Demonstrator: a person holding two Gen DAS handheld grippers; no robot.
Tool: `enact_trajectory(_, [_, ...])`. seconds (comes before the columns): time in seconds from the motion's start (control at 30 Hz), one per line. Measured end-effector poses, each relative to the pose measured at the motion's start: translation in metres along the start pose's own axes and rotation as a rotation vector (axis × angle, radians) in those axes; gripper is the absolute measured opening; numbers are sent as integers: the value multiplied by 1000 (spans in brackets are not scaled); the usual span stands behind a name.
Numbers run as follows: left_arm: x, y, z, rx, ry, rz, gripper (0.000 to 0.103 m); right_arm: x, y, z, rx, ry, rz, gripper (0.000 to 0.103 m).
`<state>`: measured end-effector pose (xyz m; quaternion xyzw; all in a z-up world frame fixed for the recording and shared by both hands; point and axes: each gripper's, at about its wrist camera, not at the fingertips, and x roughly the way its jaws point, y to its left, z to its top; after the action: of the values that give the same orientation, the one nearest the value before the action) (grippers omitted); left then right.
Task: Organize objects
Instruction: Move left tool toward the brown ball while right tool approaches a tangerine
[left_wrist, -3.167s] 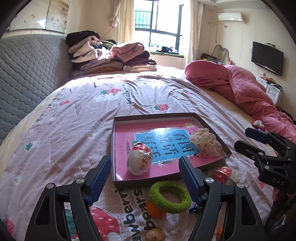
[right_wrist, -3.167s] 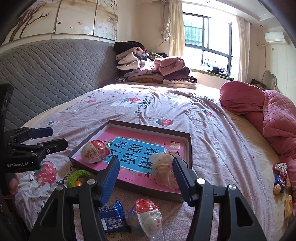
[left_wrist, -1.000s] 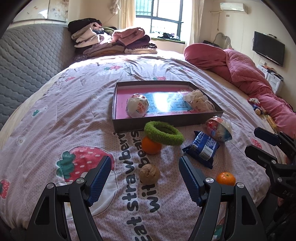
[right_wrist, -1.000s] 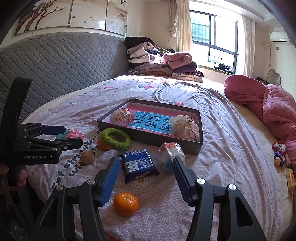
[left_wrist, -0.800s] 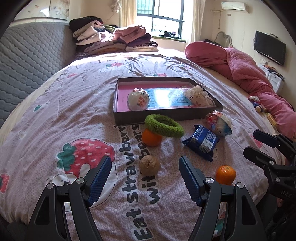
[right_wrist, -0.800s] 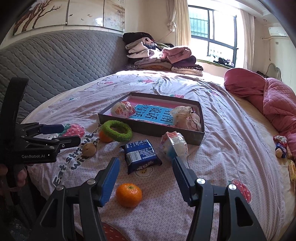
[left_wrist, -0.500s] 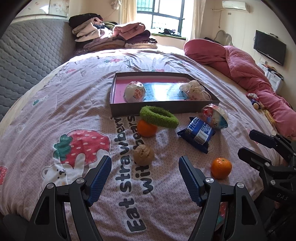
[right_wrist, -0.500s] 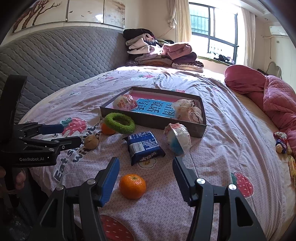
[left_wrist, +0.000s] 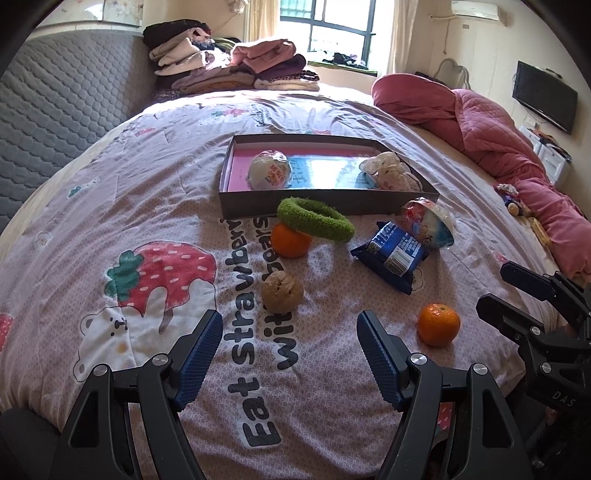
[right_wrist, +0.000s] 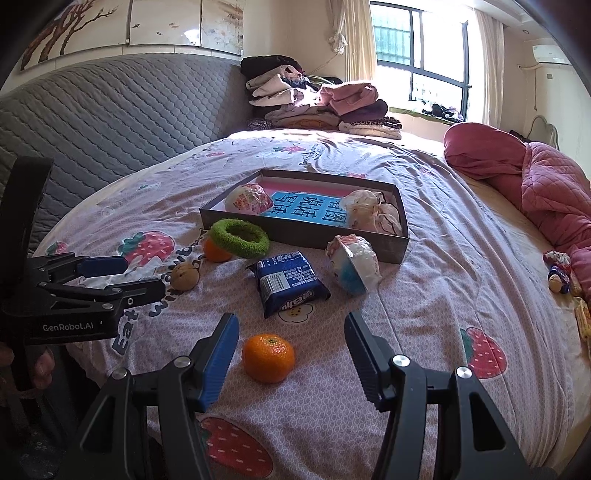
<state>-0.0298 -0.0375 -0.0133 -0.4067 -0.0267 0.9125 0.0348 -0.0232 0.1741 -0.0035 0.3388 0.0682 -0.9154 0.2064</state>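
A shallow dark box (left_wrist: 317, 209) (right_wrist: 295, 234) on the bed holds a wrapped bun (left_wrist: 268, 171) and a pale bundle (left_wrist: 392, 172). In front of it lie a green ring (left_wrist: 314, 219) leaning on an orange (left_wrist: 290, 240), a brown walnut-like ball (left_wrist: 282, 291), a blue snack packet (left_wrist: 395, 251), a wrapped bowl-shaped snack (left_wrist: 430, 221) and a second orange (left_wrist: 438, 324) (right_wrist: 268, 357). My left gripper (left_wrist: 290, 354) is open and empty just short of the brown ball. My right gripper (right_wrist: 291, 350) is open, with the second orange between its fingers.
A pile of folded clothes (left_wrist: 229, 62) sits at the far end of the bed. A pink quilt (left_wrist: 480, 122) lies at the right. A grey padded headboard (right_wrist: 110, 110) runs along the left. Small toys (right_wrist: 559, 271) lie at the bed's right edge.
Both grippers have drawn back from the box toward the near edge of the bed, bringing the loose items into view. Both stay open and empty.
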Motion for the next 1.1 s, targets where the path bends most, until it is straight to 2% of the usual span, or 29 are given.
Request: enact_trajectory(1.1, [13, -3, -9, 9, 21, 32, 76, 22, 5, -16, -4, 64, 23, 59])
